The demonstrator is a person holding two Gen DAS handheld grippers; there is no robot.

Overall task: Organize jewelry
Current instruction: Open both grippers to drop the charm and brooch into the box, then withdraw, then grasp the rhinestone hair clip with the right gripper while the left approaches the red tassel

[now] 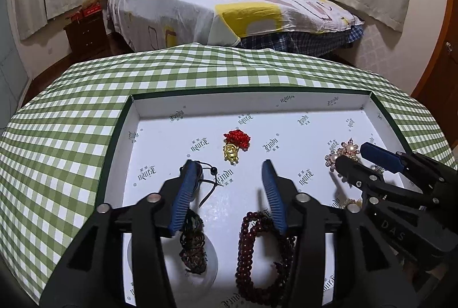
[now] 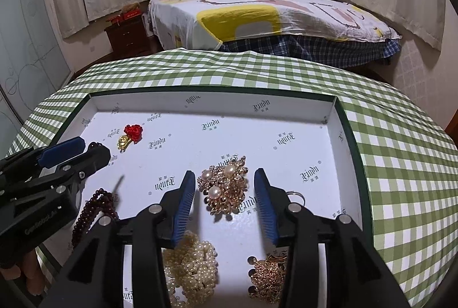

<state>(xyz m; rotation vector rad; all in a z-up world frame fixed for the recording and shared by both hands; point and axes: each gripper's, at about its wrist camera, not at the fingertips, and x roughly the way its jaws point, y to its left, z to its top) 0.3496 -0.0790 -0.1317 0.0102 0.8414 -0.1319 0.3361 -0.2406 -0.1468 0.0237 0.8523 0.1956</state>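
Jewelry: all lies inside the white box (image 2: 329, 119): gold pearl brooch (image 2: 226, 187), pearl strand (image 2: 191, 259), dark red beads (image 1: 257, 248), red knot charm (image 1: 236, 143).
Left gripper (image 1: 229, 173): jaws apart, holding nothing.
Right gripper (image 2: 221, 186): jaws apart around the brooch, not pinching.
Progress: looks nearly done.

Right hand-held gripper (image 1: 352, 157) body: "DAS". Box lining (image 1: 286, 119): repeated blackletter logo, upside down, unreadable.

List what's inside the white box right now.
The white box holds a red knot charm, dark red beads, a black cord piece, gold pearl brooches, a pearl strand and a gold chain. The grippers hide its near edge.
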